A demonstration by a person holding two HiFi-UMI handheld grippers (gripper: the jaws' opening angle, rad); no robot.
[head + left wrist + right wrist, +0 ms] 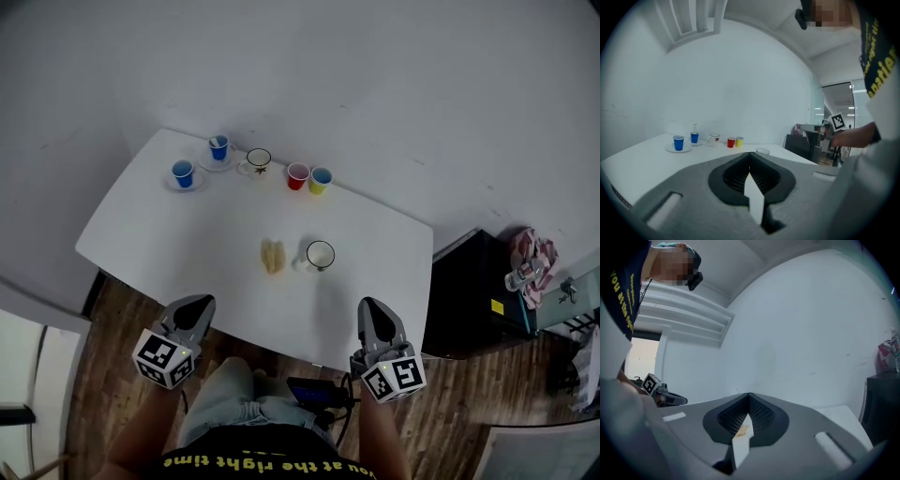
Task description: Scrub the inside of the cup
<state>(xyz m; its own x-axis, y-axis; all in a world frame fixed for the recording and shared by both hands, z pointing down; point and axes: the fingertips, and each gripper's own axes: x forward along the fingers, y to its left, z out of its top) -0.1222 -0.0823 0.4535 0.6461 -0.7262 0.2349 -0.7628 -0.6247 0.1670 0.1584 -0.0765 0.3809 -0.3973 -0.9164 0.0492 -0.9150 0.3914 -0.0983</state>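
Head view: cup (319, 255) lies well ahead of left fingers (195, 308) and right fingers (373, 315), both pressed together.

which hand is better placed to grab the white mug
right: the right gripper sits nearer the white mug, while the left gripper is nearer the yellowish sponge; both are shut and empty

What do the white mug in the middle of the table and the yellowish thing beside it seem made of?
White mug: smooth white body with a thin dark rim, so probably enamelled metal or glazed ceramic; the look leaves it open. Yellowish thing: dull, soft-looking ridged pad, likely a sponge, though too small to be sure.
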